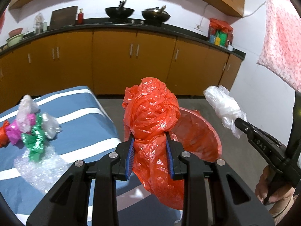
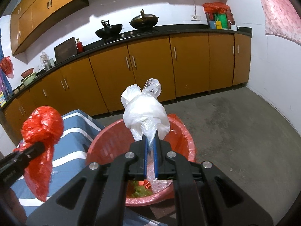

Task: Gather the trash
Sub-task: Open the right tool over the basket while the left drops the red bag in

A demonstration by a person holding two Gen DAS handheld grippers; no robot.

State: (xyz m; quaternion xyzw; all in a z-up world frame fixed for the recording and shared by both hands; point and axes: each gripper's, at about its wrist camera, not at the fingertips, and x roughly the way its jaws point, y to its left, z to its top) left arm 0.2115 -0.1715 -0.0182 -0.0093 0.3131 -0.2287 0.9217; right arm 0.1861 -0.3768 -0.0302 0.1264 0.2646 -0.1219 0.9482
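Now our left tool (image 1: 149,141) clamps a crumpled red plastic bag (image 1: 150,113) beside the red-lined round bin (image 2: 180,139); our right tool (image 2: 150,143) pinches a knotted white plastic bag (image 2: 146,113) above it.

Even indoor light keeps both views bright and sharp, with glare on the white wall (image 2: 169,9), soft shadows, and strong fisheye bending plus dark corners.

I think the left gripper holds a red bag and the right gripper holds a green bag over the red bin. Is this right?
Not quite: the bag in the right gripper is white, not green, as the right wrist view shows. The rest stands: the left gripper holds the red bag, and the white one hangs over the red bin.
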